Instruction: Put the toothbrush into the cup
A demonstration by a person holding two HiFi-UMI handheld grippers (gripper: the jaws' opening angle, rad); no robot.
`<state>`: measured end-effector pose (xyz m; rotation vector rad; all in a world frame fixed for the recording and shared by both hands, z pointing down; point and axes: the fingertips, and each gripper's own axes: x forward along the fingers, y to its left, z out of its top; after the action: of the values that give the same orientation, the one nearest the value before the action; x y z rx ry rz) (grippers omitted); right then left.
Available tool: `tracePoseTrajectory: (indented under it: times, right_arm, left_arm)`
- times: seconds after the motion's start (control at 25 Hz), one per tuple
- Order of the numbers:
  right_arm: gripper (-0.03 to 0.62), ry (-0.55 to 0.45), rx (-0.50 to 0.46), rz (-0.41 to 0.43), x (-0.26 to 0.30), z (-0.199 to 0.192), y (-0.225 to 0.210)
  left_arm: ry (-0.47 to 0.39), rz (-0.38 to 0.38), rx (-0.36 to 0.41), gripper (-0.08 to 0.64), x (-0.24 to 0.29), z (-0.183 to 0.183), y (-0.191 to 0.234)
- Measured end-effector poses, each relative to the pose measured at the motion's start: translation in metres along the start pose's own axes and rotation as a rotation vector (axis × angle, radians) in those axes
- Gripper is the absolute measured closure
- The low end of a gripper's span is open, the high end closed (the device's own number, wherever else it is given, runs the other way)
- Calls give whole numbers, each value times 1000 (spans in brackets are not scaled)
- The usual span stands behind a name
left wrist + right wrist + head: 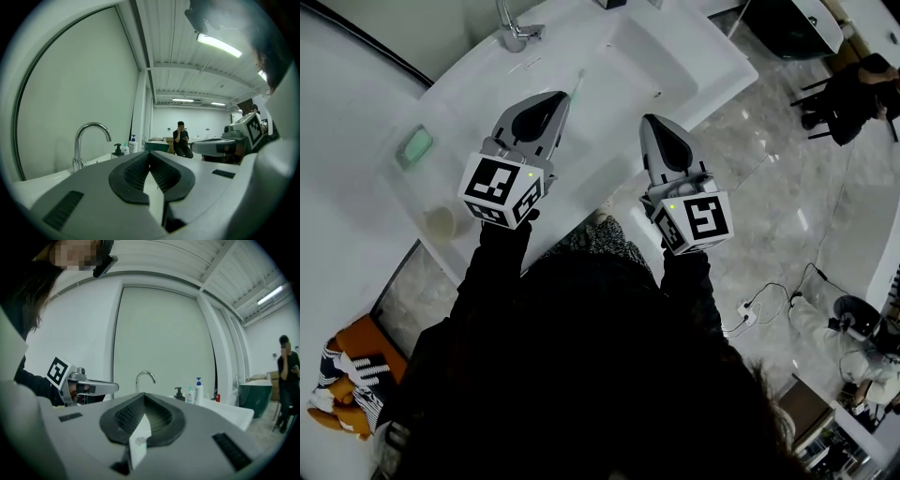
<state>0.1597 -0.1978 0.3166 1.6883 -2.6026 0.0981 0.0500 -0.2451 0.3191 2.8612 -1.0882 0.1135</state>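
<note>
1. Both my claws were pressed shut with nothing between the pads. The left gripper (559, 98) and the right gripper (650, 122) hung side by side over the near part of the white counter (586, 183), pointing toward the far wall.
2. The toothbrush (579, 81) lay on the counter just beyond my left claw's tip, beside the left rim of the basin (656, 56) and nearer than the faucet (517, 33).
3. The cup (441, 223) stood at the near left of the counter, well apart from the brush and nearer than the green soap dish (417, 145).
4. I judged the step in hand to be the reach for the brush. The left jaws needed to part before descending, because shut they would only nudge it.
5. I thought it best to grip across the handle near its middle, leaving one end free to enter the cup.
6. The brush looked thin and light on a slick surface, so I reckoned a straight, slow descent would keep it from rolling into the basin.
</note>
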Motion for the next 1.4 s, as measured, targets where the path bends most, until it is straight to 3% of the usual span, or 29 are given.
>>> tracePoseTrajectory:
  times: [0.48,0.84,1.04,1.4]
  right_arm:
    - [588,15,21,69,44,-8,-39]
    - [588,42,37,96,68,-15,-60]
    - [588,62,50,113,77,-24,-69]
    - [588,85,74,119,92,-38,-85]
  left_arm:
    - [69,30,-42,551,50,-28,29]
    - [227,28,-113,548,76,-81,45]
    - [308,28,-150,447,92,-114,53]
    - [494,29,-156,442,112,-187,64]
